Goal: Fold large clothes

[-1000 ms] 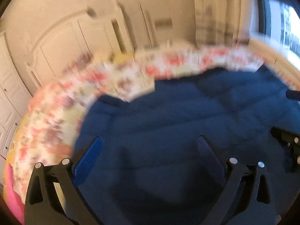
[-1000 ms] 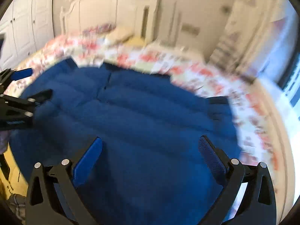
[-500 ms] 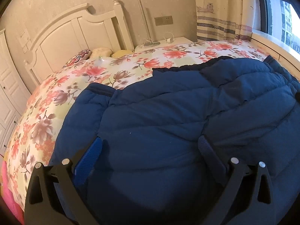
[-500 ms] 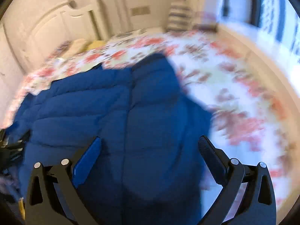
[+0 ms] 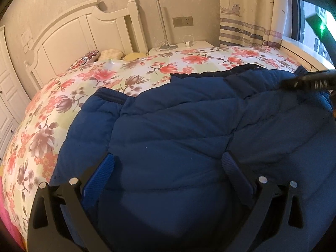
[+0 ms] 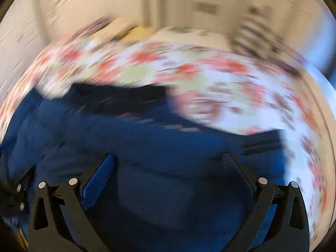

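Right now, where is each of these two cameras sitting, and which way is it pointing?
Left wrist view: on the left tongs, looking over the blue padded jacket toward the headboard; both fingers show, open.
Right wrist view: on the right tongs, blurred, over the same jacket; both fingers show, open.
Shared: jacket, floral bedspread.

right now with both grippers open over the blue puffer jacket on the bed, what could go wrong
The right wrist view is smeared with motion blur, so the right gripper may close on the wrong part of the blue jacket.

The jacket is thick and puffy; the open left gripper might pinch only the outer shell and slip.

Its far edge lies rumpled on the floral bedspread, so a fold could come out uneven.
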The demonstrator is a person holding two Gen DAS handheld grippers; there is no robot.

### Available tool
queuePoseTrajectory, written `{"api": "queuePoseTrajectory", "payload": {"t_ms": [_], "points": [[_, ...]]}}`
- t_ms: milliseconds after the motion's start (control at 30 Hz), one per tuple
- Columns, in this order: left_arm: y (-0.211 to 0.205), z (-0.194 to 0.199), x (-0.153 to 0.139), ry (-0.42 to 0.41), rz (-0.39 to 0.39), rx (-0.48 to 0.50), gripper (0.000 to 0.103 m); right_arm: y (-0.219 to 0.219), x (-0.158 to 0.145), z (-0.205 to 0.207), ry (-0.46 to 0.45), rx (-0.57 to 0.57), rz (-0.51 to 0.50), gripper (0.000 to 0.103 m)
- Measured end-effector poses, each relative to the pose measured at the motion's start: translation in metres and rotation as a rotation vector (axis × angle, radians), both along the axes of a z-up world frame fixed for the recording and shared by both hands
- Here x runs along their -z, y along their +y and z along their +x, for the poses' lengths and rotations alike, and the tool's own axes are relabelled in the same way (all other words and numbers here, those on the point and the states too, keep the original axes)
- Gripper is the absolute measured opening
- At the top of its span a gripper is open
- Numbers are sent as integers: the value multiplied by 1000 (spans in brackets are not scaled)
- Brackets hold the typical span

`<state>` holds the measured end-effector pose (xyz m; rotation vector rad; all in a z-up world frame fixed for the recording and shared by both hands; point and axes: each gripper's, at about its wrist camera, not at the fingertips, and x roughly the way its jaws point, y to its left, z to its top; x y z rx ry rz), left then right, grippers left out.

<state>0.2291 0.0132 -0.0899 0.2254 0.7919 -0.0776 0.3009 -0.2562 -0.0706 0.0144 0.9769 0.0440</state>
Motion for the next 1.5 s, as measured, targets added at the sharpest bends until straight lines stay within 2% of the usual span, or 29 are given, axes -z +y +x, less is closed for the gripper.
{"api": "queuePoseTrajectory", "payload": {"t_ms": [100, 167, 233, 333, 400, 533, 667, 800, 867, 1067, 1200, 1300, 1333, 1367, 1433, 1467, 1500], "points": [[0, 0, 0, 1, 2, -1, 101, -47, 6, -17, 40, 156, 6, 98], [0, 0, 0, 1, 1, -1, 101, -73, 3, -38, 39, 187, 95, 98], [0, 0, 0, 1, 1, -1, 101, -85, -12, -78, -26, 177, 154, 98], [0, 0, 0, 2, 2, -1, 101, -89, -38, -164, -201, 112, 241, 98], [-1, 0, 0, 2, 5, -2, 101, -92, -41, -222, -273, 43, 368, 98], [-1, 0, 0, 0, 7, -2, 101, -104, -22, -296, -302, 10, 533, 98], [0, 0, 0, 0, 7, -2, 101, -106, 16, -334, -233, 35, 651, 98], [0, 0, 1, 0, 11, -2, 101, -100, 30, -333, -216, 20, 687, 98], [0, 0, 0, 0, 9, -3, 101, -94, 31, -322, -209, 2, 713, 98], [0, 0, 0, 0, 8, -2, 101, -74, 37, -270, -164, 9, 695, 99], [1, 1, 1, 1, 8, -4, 101, -52, 30, -223, -137, 71, 607, 99], [2, 1, 1, 0, 10, -9, 101, -48, 33, -204, -156, 166, 633, 99], [2, 1, 1, 0, 12, -17, 101, -46, 32, -200, -168, 179, 645, 96], [2, 1, 2, 1, 12, -25, 101, -49, 31, -202, -211, 199, 653, 76], [2, 2, 2, 5, 11, -36, 101, -58, 31, -212, -268, 187, 683, 55], [0, 2, 2, 9, 22, -37, 101, -61, 29, -218, -286, 178, 695, 48], [-4, 2, 0, 15, 43, -36, 101, -62, 26, -226, -308, 165, 689, 47]]}}
